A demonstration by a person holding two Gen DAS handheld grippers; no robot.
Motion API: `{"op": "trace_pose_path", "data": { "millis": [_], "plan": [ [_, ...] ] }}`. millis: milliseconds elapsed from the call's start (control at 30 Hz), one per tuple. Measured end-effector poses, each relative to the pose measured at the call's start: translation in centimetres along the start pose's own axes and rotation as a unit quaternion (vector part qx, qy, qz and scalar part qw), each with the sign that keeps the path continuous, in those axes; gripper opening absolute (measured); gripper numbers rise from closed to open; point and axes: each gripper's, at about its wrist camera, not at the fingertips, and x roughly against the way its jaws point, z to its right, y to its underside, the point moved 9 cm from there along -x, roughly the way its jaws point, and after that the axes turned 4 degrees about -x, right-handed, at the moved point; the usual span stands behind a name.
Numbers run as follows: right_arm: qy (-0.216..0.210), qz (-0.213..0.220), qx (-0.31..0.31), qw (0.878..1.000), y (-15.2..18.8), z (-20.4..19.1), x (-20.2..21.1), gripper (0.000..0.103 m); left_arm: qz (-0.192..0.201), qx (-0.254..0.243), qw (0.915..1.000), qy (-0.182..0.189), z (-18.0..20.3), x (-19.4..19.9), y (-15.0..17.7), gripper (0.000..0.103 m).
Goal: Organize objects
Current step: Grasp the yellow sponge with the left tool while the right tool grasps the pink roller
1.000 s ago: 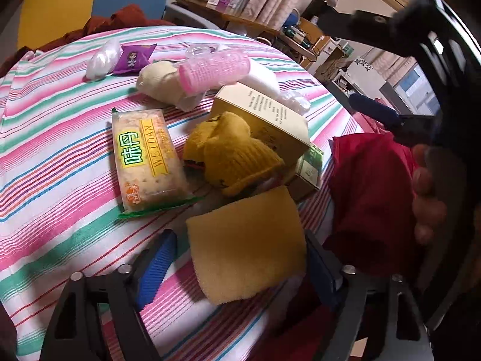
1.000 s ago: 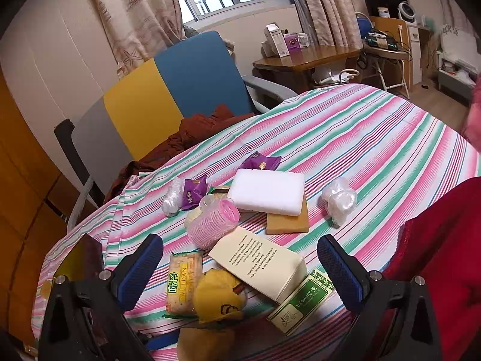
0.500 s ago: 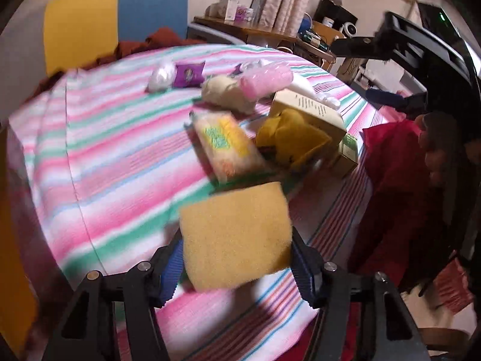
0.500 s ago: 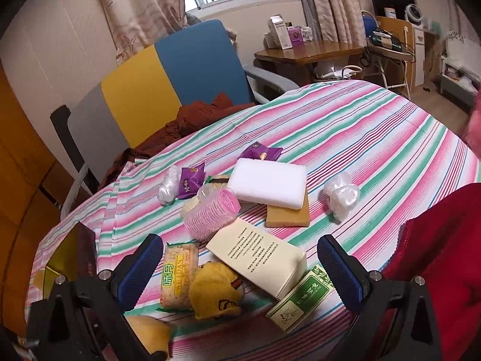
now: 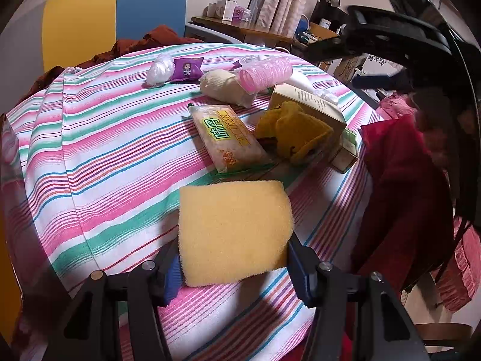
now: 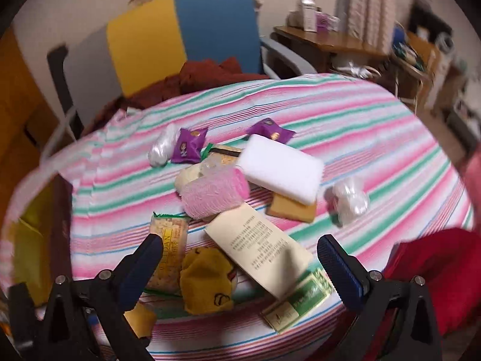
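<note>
Left gripper (image 5: 234,266): blue pads pressed against both side edges of the yellow sponge (image 5: 233,230), which is clamped flat between them and carried above the striped tablecloth (image 5: 99,162), near the table's front edge and clear of the heap. Right gripper (image 6: 240,266): fingers spread wide apart, nothing between them, hovering over the near side of the pile; that view is motion-blurred. Beyond the sponge lies the clutter to be sorted: cracker packet (image 5: 230,138), yellow knit sock (image 5: 293,134) lying partly against the long tan box (image 5: 306,105), small green box (image 5: 347,150) beside it, pink hair roller (image 5: 266,72) resting on a cream cloth bundle (image 5: 225,87). Farther back, a purple candy packet (image 5: 188,69) just beside a clear plastic wad (image 5: 159,66). Right view also shows a white foam block (image 6: 281,170) lying over a second tan sponge (image 6: 291,209). Judgement: the step is carrying the sponge to its place; the destination is not identifiable, though a spot beside the other sponge would group like with like. Sponge is soft, so the squeeze should stay light but steady to avoid buckling; keep it level, pass high over the pile to avoid snagging the sock or roller, lower until it rests before letting go. The right gripper should stay out of that path.
</note>
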Motion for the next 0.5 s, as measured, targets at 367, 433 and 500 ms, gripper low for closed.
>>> {"op": "trace_pose_path", "data": {
  "millis": [367,433,500],
  "plan": [
    [0.095,-0.042,0.122,0.987,-2.8,-2.9,-5.6,0.067,0.006,0.005,0.9999,0.008,-0.1,0.1,0.1,0.06],
    [0.088,-0.041,0.111,0.989,-3.2,-2.7,-5.4,0.064,0.006,0.005,0.9999,0.01,-0.1,0.1,0.2,0.06],
    [0.049,-0.032,0.101,0.993,-3.2,-3.1,-4.3,0.063,0.007,0.006,0.9999,0.012,0.0,0.1,0.2,0.06]
  ]
}}
